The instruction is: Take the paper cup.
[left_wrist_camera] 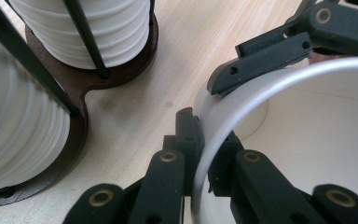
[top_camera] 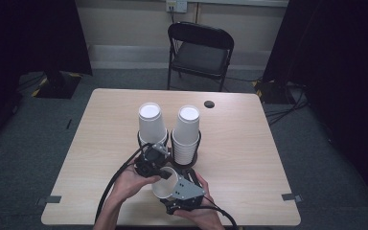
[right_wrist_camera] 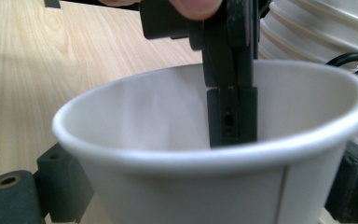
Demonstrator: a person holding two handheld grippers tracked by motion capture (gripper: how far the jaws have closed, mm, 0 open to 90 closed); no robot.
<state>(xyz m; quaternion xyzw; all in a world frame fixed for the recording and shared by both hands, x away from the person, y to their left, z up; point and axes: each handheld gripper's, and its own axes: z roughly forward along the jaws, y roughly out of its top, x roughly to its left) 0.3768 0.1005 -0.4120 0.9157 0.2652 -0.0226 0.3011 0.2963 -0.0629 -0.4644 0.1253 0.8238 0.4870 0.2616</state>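
A single white paper cup [top_camera: 162, 190] is held over the table's near edge, tilted with its mouth toward the left hand. My left gripper [top_camera: 162, 173] is shut on the cup's rim, one jaw inside the cup [left_wrist_camera: 307, 130] and one outside. In its own view the left gripper [left_wrist_camera: 205, 135] pinches the thin wall. My right gripper [top_camera: 175, 189] clasps the cup's body from both sides; its fingers [left_wrist_camera: 261, 51] press on the outer wall. In the right gripper view the cup [right_wrist_camera: 191, 196] sits between the two jaws, and the left gripper [right_wrist_camera: 230, 93] bites the far rim.
Two tall stacks of white cups [top_camera: 152, 122] [top_camera: 187, 129] stand in a dark wire holder [left_wrist_camera: 121, 70] just beyond the grippers. The wooden table [top_camera: 100, 143] has bare room left and right. A small dark hole [top_camera: 209, 104] and a folding chair [top_camera: 199, 50] lie beyond.
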